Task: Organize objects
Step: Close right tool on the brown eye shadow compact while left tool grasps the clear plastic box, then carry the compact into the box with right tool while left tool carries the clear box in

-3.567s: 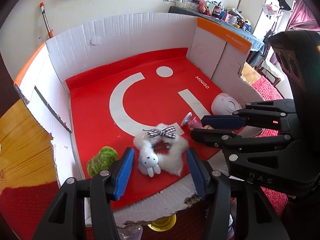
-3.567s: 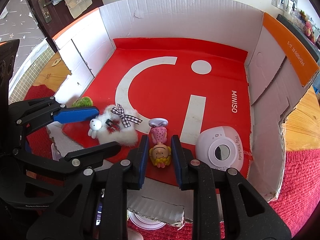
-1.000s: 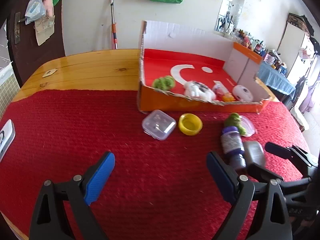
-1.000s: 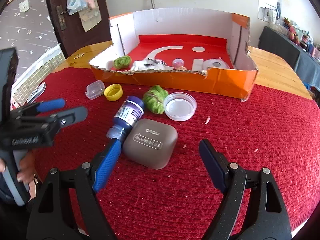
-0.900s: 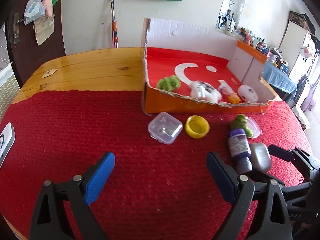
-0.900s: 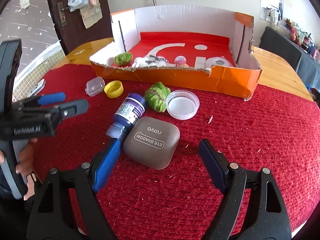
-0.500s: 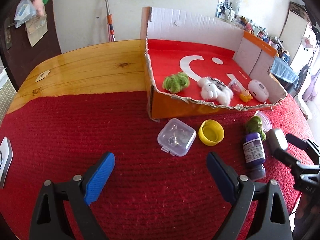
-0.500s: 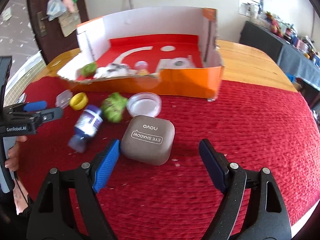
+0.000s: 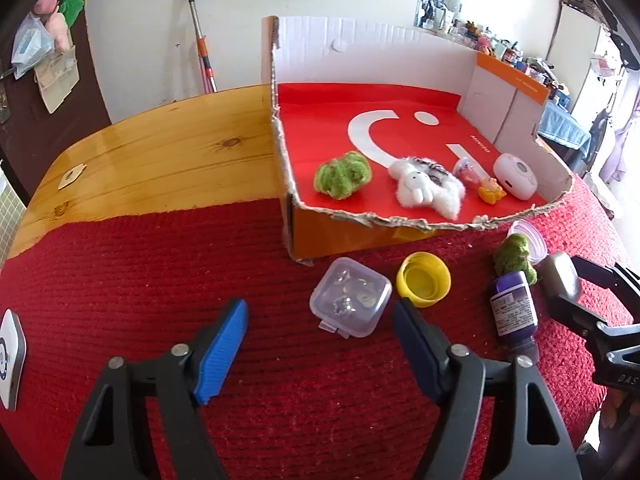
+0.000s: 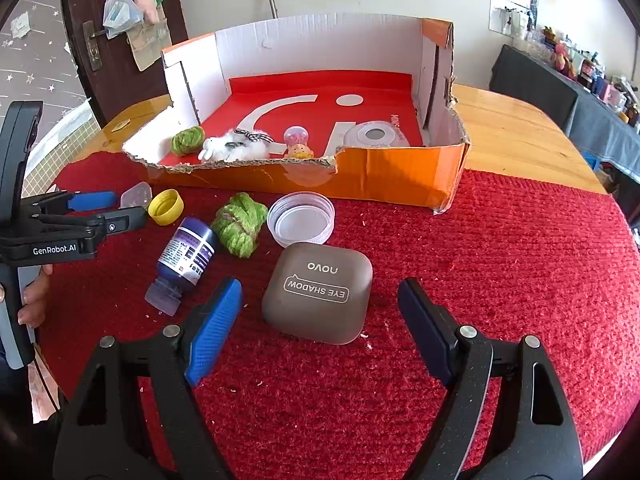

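A small clear plastic box (image 9: pixel 350 302) lies on the red cloth between the fingertips of my left gripper (image 9: pixel 319 314). Its jaws are closing and the pads stand apart from the box. A grey-brown eye shadow case (image 10: pixel 320 294) sits between the fingers of my right gripper (image 10: pixel 320 286), which is open with a gap on each side. Close by lie a yellow cap (image 9: pixel 423 284), a purple bottle (image 10: pixel 186 256) on its side, a green yarn ball (image 10: pixel 240 229) and a clear round lid (image 10: pixel 301 224).
An orange cardboard box (image 10: pixel 380 178) with a red floor stands behind, holding a green yarn ball (image 9: pixel 342 175), a white plush clip (image 9: pixel 426 190), a pink doll (image 9: pixel 470 170) and a white round compact (image 9: pixel 514 176). A white device (image 9: pixel 10 356) lies at the cloth's left edge.
My left gripper has come closer to the clear box and its jaws have narrowed around it. The right gripper has shifted a little, its jaws unchanged around the eye shadow case.
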`<state>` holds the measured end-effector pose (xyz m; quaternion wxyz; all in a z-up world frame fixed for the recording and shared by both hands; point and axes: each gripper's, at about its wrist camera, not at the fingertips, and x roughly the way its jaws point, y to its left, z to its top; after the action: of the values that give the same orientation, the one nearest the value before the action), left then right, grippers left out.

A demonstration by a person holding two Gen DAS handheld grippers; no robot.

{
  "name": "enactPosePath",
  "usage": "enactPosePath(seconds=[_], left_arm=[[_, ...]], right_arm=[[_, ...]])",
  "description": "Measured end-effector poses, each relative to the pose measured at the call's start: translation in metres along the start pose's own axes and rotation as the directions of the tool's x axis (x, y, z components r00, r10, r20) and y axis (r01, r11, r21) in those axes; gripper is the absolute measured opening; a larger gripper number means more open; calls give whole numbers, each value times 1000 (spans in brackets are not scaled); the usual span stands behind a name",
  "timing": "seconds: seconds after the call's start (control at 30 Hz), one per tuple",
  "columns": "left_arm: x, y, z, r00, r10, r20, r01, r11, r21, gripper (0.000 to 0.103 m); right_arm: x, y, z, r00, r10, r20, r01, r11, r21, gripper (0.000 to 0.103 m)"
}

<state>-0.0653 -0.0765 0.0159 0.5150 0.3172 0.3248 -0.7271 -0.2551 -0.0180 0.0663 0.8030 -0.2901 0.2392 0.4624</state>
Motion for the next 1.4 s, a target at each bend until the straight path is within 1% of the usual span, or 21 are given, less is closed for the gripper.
enactPosePath(seconds=[0.1,0.13,0.17,0.2,0.23,0.27,0.53,0.73,1.1,1.4], left_arm=[[0,-2,0,1000,-8,8,8,1000,14,67],[0,-3,1,1000,-8,12,8,1000,19,61],[0,-4,1,1000,-16,16,15,1000,24,53],[0,-5,1,1000,-21,20,20,999,27,42],[-1,-6,1,999,-29,22,28,999,30,40],[-2,-6,1,999,-38,23,38,999,29,40],[-17,-12,-2,997,-63,45,61,997,37,40],[-36,-22,-2,993,-80,81,75,995,62,40],[-47,-29,-4,991,-95,96,88,993,73,39],[-61,-34,3,986,-113,124,103,991,83,39]], right_arm=[[2,1,-1,1000,1,-1,-1,1000,-6,80],[2,2,-2,1000,1,0,-1,1000,-9,77],[3,3,-2,1000,0,2,0,1000,-16,73],[3,5,-3,1000,-7,4,7,1000,-27,60],[3,6,-3,1000,-15,11,16,999,-40,54],[3,7,-4,1000,-22,15,23,998,-51,54],[-7,9,-3,999,28,31,-26,997,-68,53],[-19,13,3,997,44,68,-37,995,-94,54],[-20,15,6,995,64,76,-54,991,-119,54],[-28,17,16,990,82,111,-65,987,-148,54]])
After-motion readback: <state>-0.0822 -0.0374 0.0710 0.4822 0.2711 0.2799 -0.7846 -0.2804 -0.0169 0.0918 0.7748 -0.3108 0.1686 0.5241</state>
